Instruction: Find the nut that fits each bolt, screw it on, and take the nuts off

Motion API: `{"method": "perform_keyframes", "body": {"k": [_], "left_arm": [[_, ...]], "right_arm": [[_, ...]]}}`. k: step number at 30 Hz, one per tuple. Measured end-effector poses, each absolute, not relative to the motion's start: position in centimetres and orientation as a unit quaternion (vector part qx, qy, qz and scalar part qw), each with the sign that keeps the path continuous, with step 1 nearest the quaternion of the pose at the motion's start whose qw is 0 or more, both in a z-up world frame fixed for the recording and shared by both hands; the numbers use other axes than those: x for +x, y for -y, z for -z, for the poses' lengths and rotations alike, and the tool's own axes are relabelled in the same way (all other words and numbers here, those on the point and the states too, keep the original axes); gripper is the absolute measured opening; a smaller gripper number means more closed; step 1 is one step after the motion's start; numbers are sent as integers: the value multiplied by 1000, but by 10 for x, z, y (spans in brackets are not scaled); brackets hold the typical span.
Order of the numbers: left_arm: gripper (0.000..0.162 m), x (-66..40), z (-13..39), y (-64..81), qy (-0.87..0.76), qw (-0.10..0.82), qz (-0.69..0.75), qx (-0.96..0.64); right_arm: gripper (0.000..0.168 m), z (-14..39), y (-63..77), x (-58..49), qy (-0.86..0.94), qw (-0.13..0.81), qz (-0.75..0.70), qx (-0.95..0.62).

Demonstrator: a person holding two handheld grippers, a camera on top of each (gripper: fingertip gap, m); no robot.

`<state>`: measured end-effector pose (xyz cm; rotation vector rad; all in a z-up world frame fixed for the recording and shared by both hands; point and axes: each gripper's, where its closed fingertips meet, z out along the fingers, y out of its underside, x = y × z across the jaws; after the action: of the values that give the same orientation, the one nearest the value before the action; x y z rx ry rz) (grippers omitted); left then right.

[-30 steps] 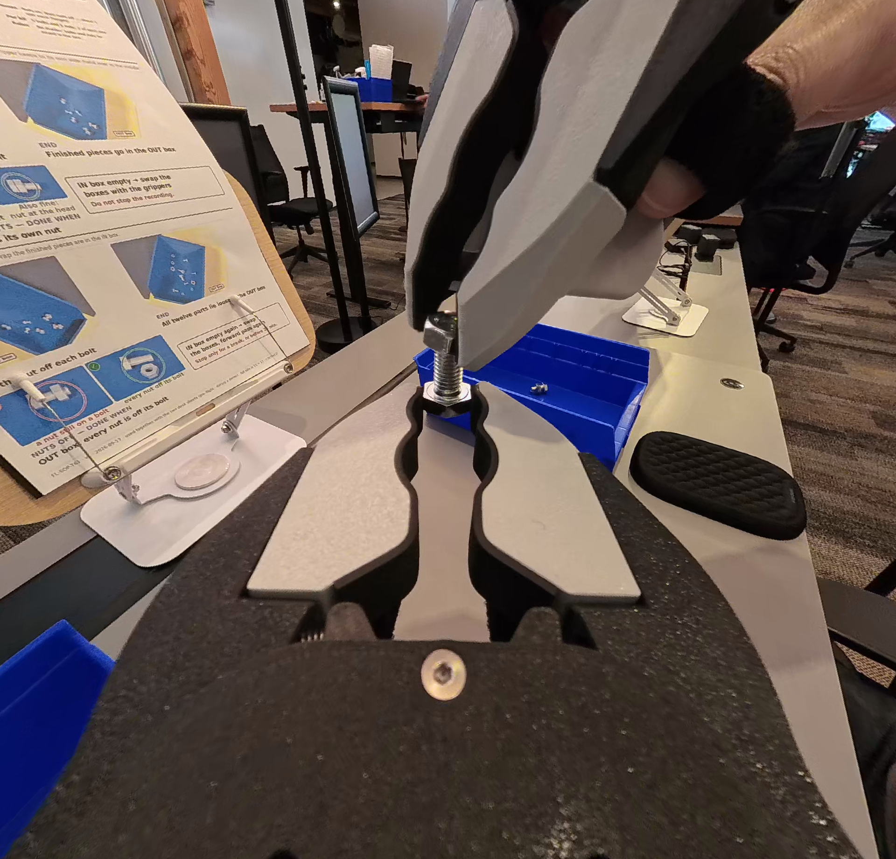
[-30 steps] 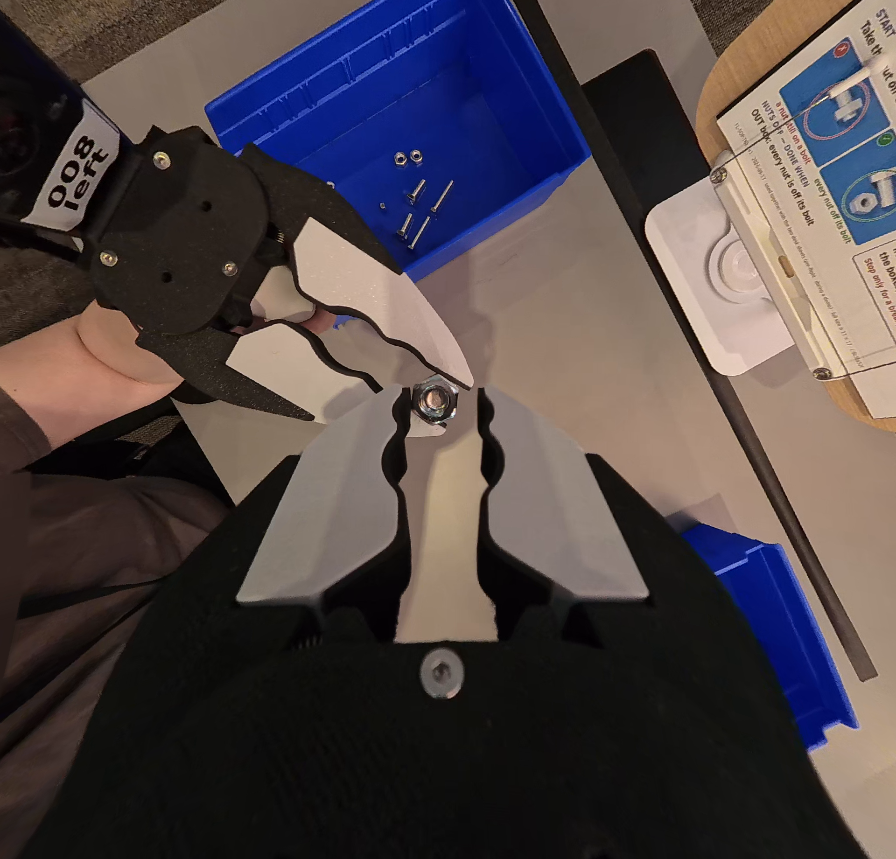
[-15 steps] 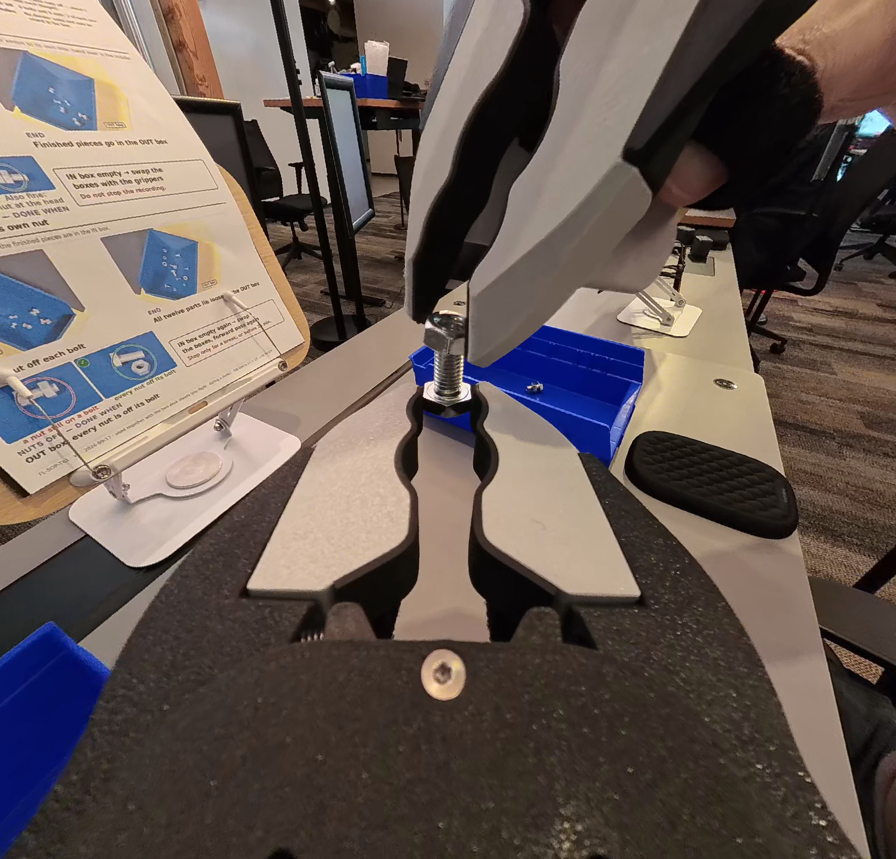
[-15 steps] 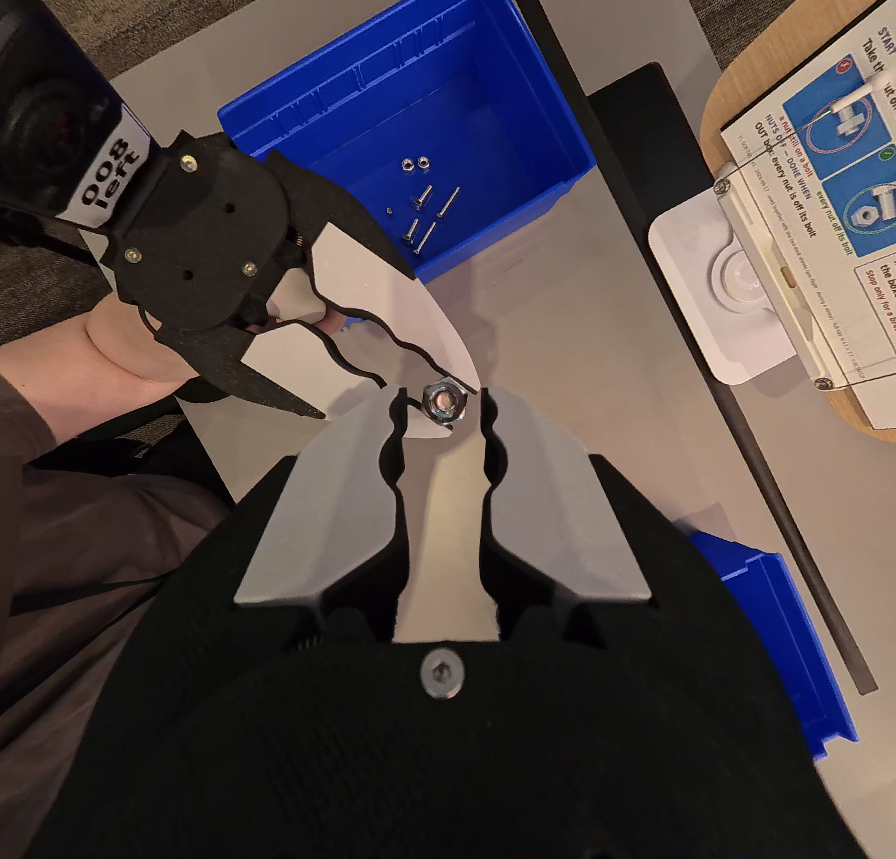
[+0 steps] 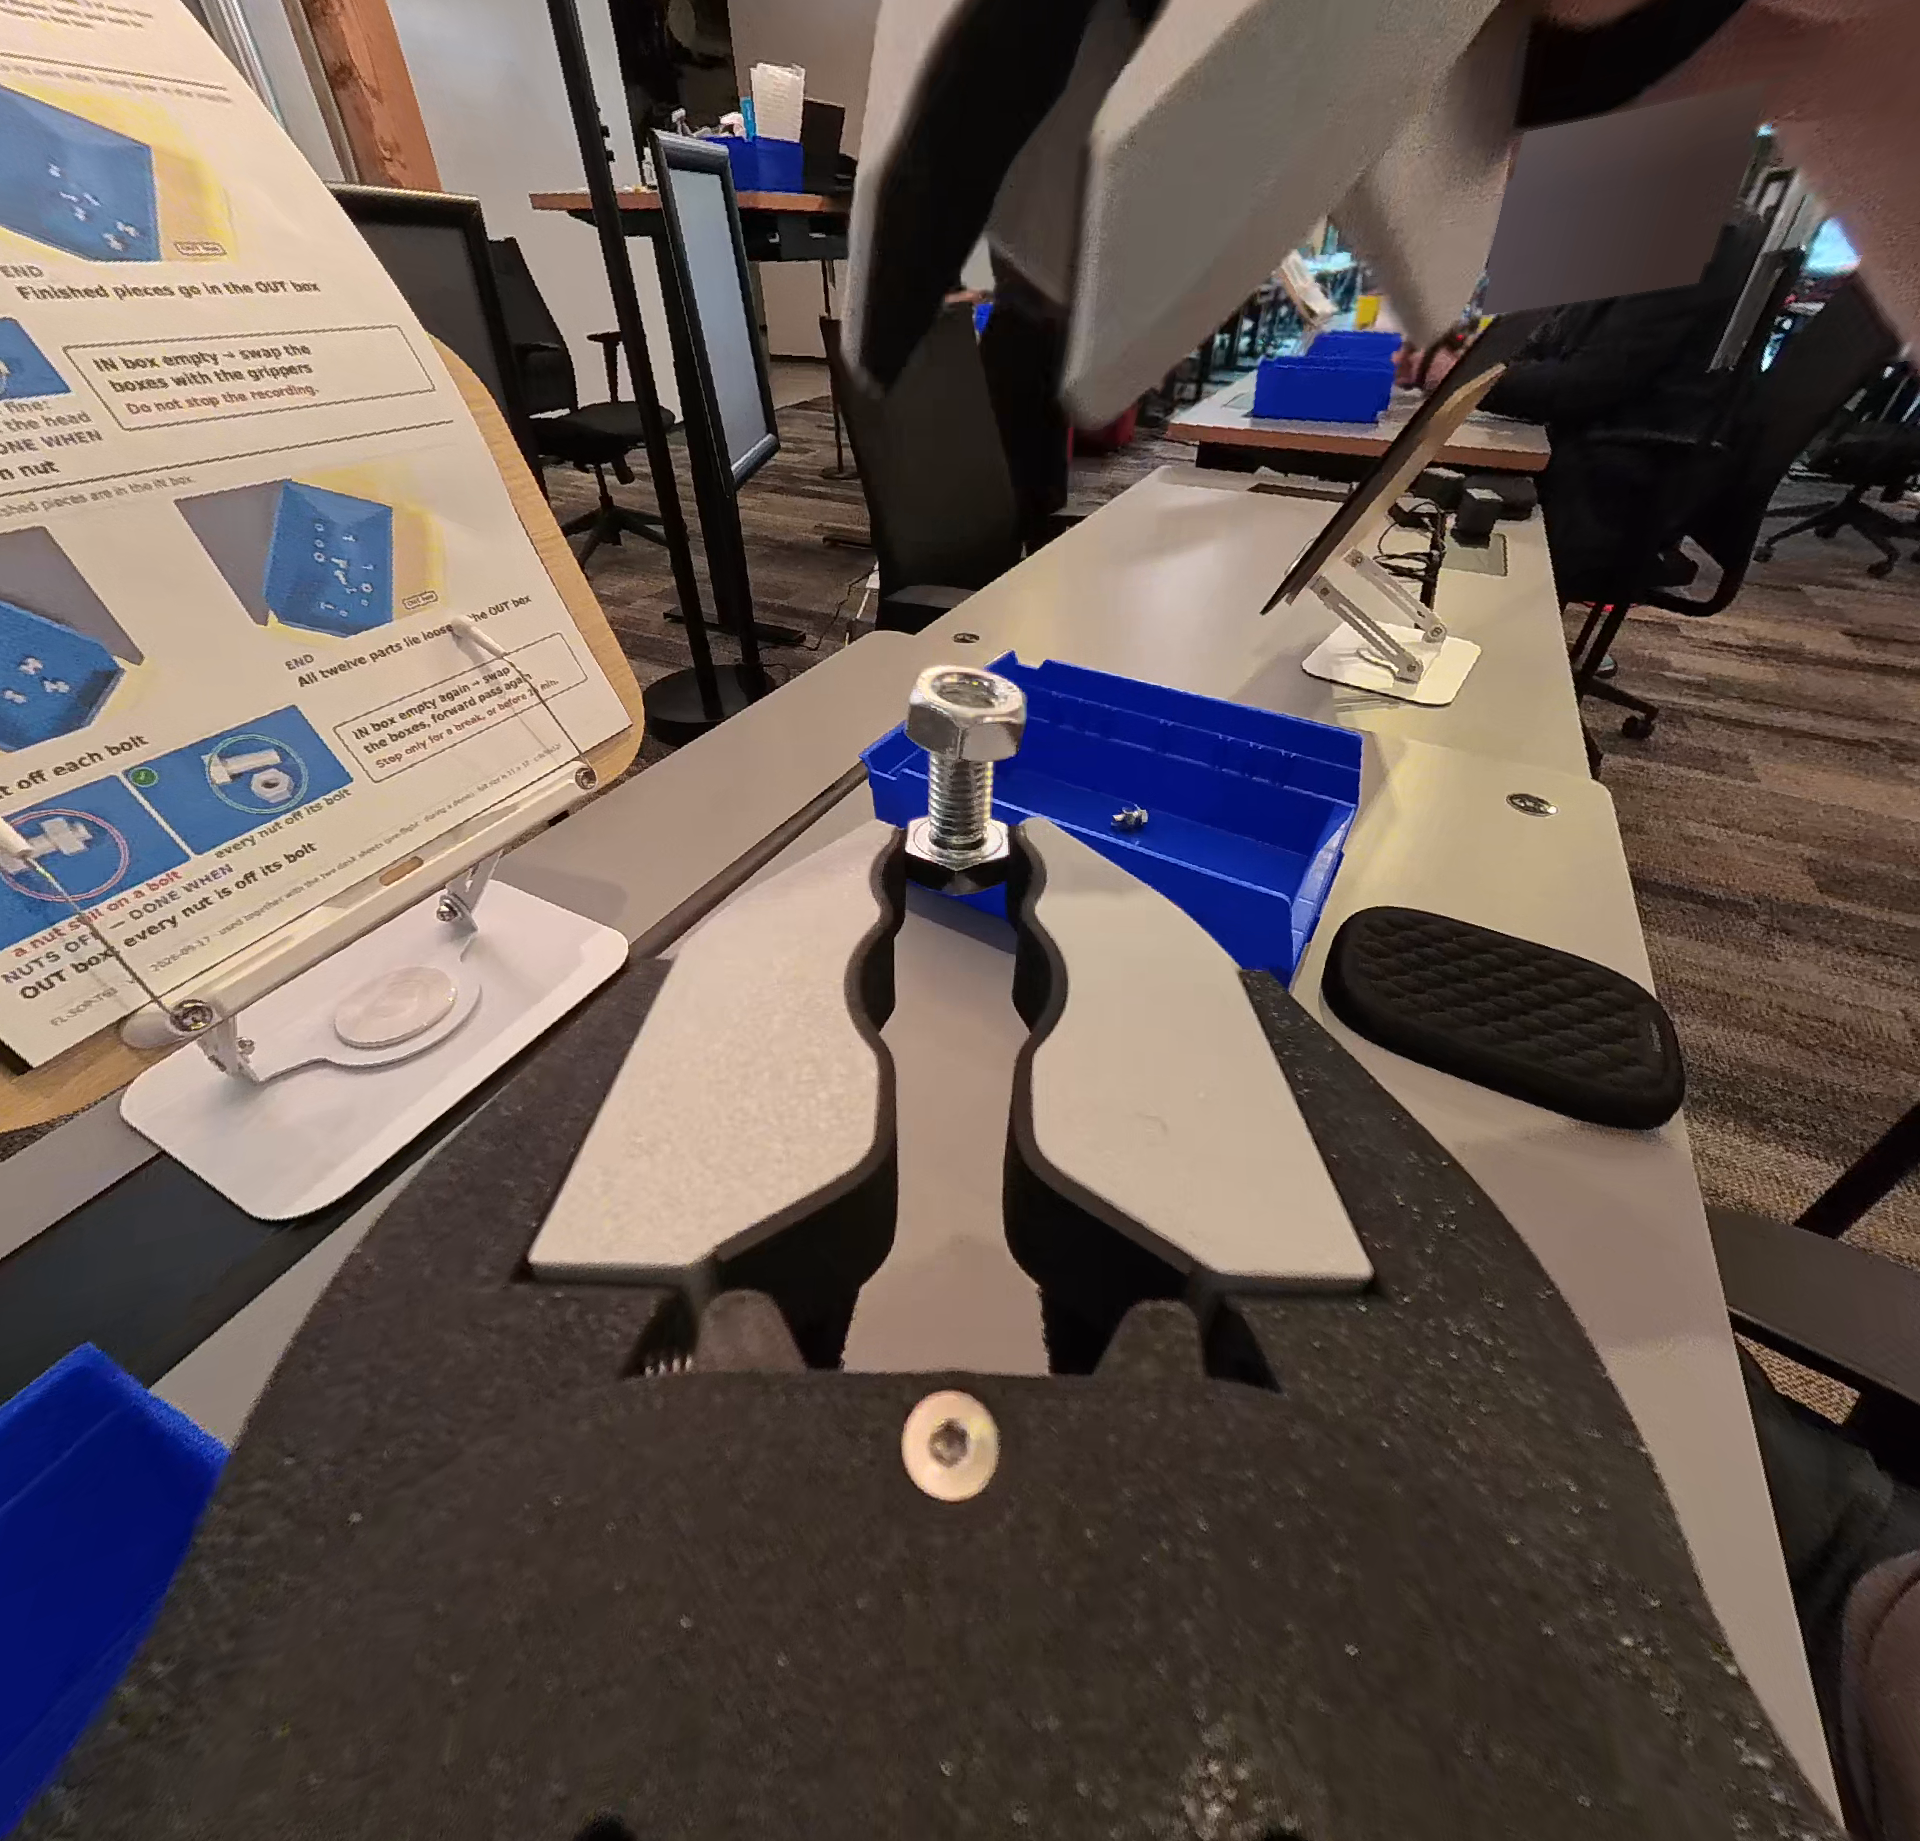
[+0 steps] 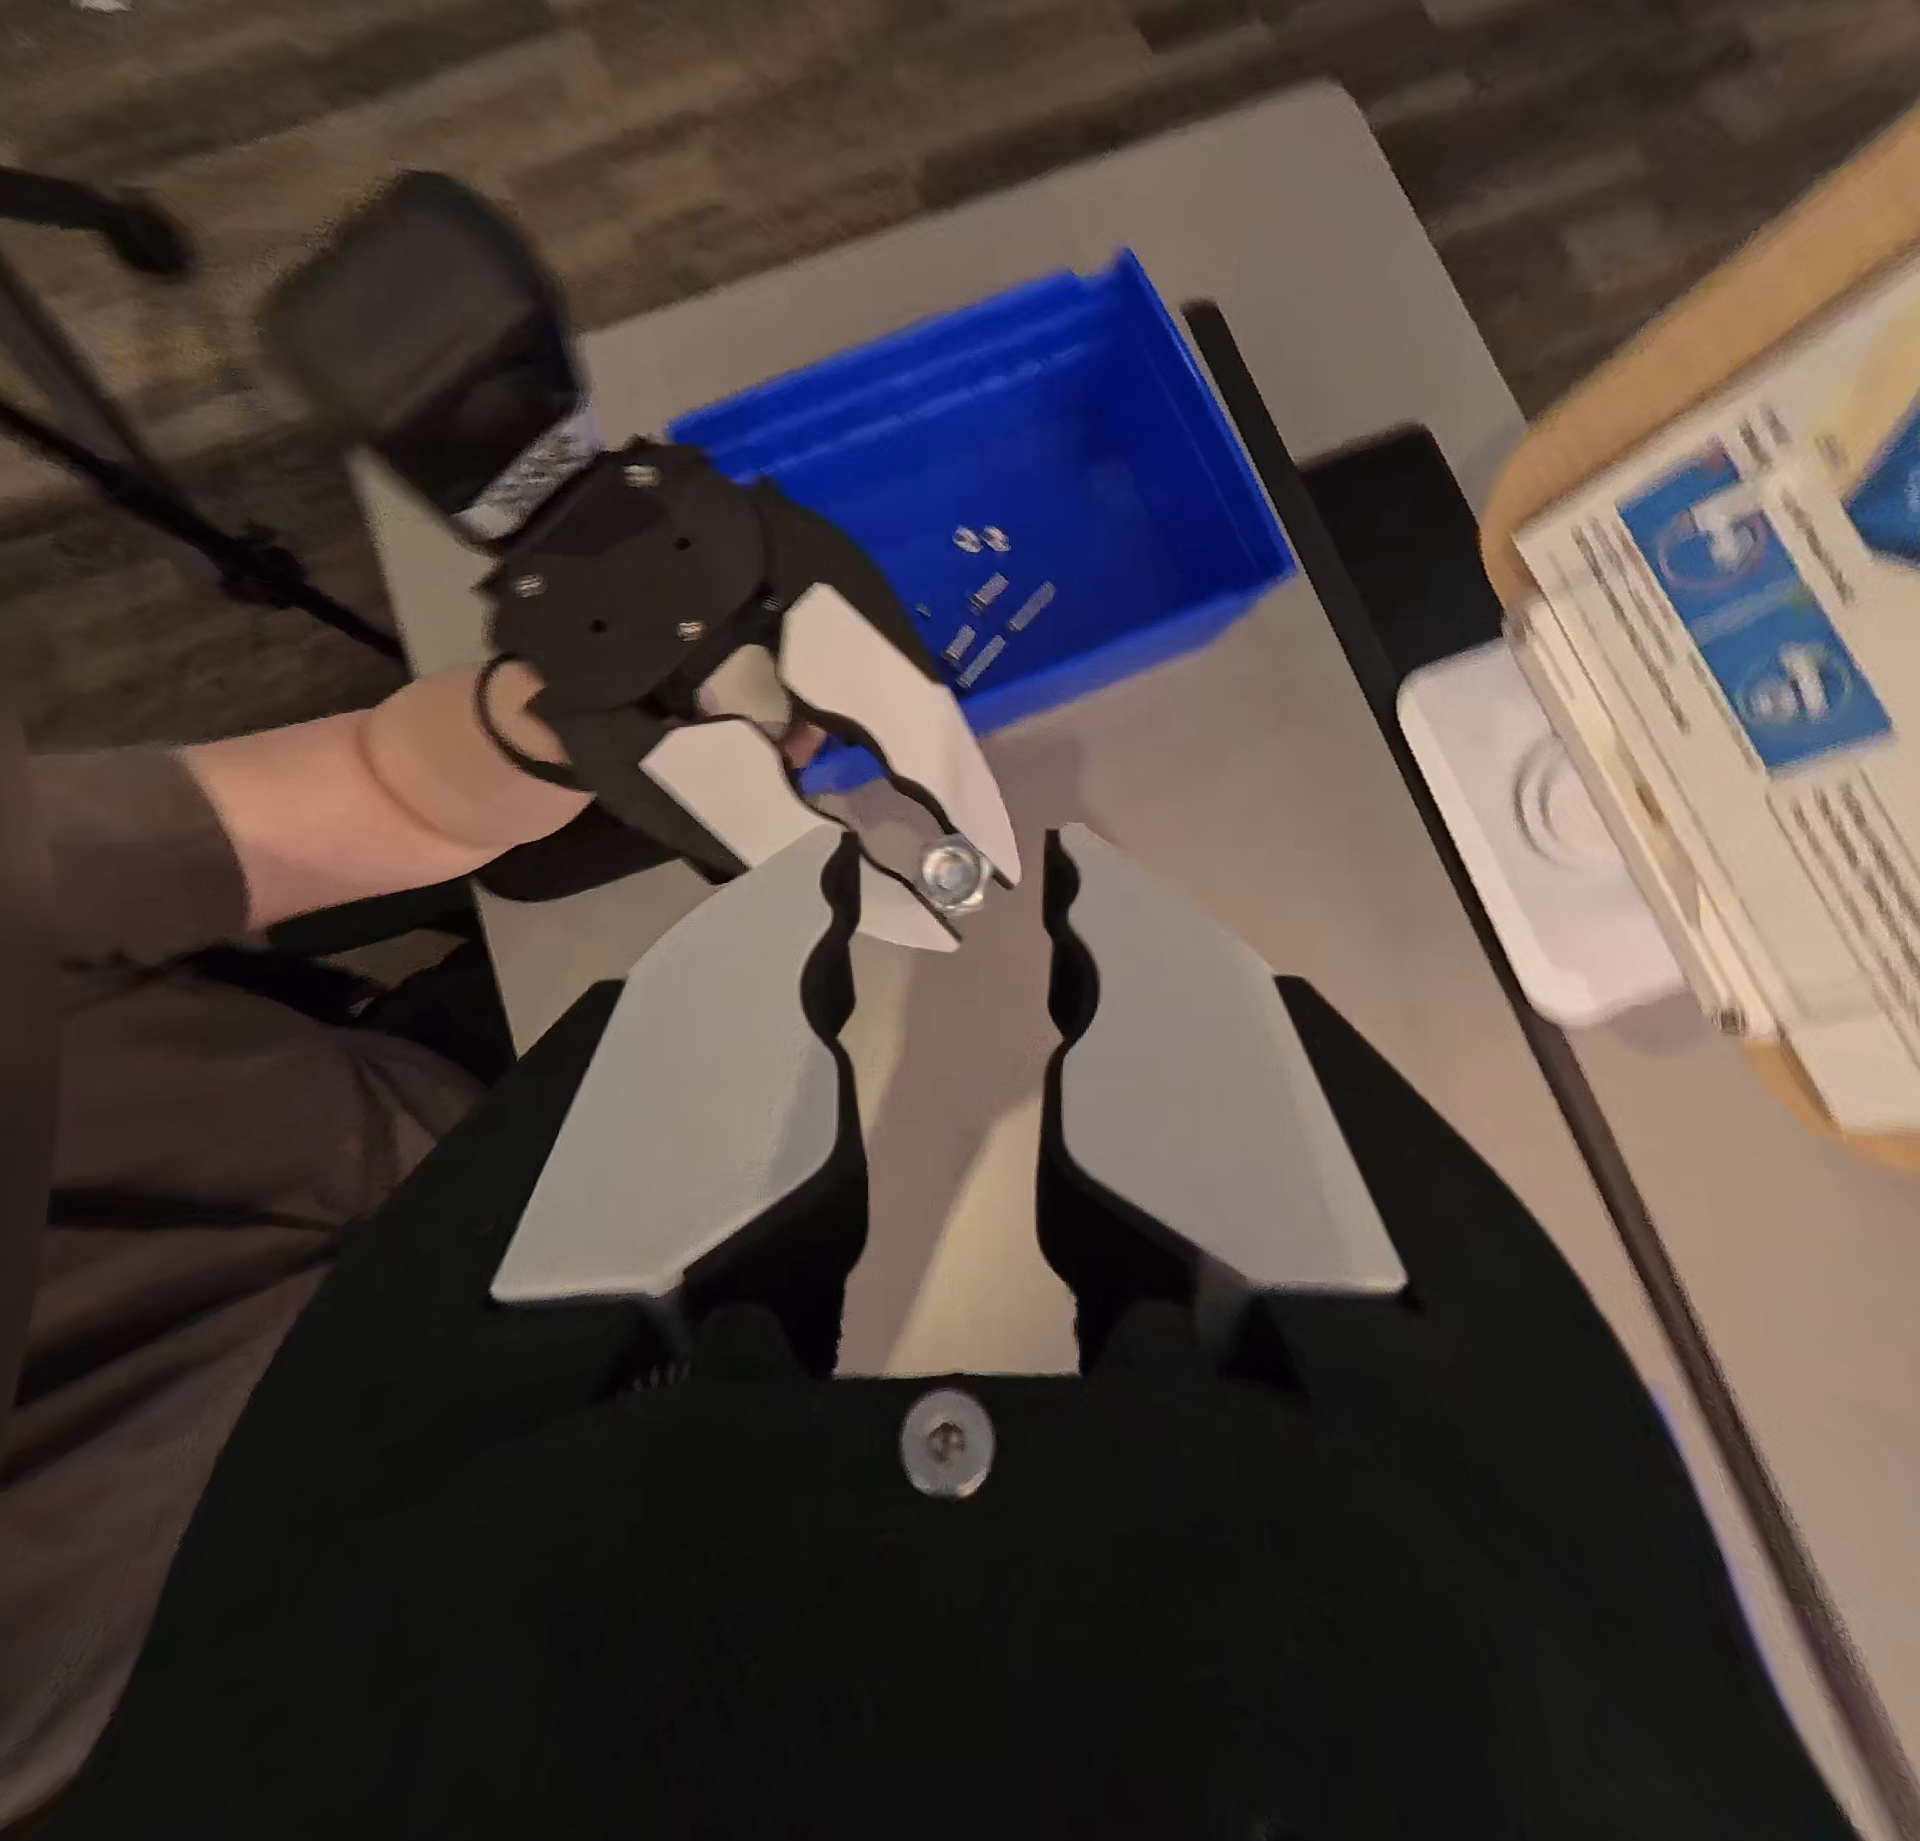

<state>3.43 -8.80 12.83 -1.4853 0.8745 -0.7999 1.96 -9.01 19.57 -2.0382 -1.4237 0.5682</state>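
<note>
A silver bolt (image 5: 954,794) stands upright with a hex nut (image 5: 966,726) threaded on its top end. My left gripper (image 5: 956,856) is shut on the bolt's head at the fingertips. In the right wrist view, seen from above, the nut (image 6: 951,875) sits in the left gripper (image 6: 971,908). My right gripper (image 6: 951,841) is open and empty. It hangs above the nut without touching it. It also shows blurred high in the left wrist view (image 5: 982,389).
A blue bin (image 6: 1143,461) on the grey table holds several small bolts and nuts (image 6: 987,596); it lies just beyond the bolt (image 5: 1195,856). An instruction sheet on a stand (image 5: 260,544) is left, a black pad (image 5: 1507,1012) right, another blue bin (image 5: 73,1531) near left. Some 7 centimeters of space lies between my two pairs of fingers.
My right gripper has let go of the nut, opened wider and lifted up and away from the bolt. My left gripper still holds the bolt in the same spot.
</note>
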Motion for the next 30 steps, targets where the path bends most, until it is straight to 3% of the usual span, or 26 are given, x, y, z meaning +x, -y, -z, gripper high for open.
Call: {"method": "perform_keyframes", "body": {"k": [2,8,15,30], "left_arm": [[18,35,-129,90,-378,579,348,-634],[18,40,-131,100,-391,561,384,-620],[18,47,-134,110,-404,545,422,-601],[18,53,-131,116,-419,537,423,-598]], "right_arm": [[43,-209,98,23,580,324,-250,-704],[43,-228,122,45,589,436,-427,-529],[35,-200,109,67,499,496,-541,-461],[38,-164,117,41,523,489,-511,-475]]}}
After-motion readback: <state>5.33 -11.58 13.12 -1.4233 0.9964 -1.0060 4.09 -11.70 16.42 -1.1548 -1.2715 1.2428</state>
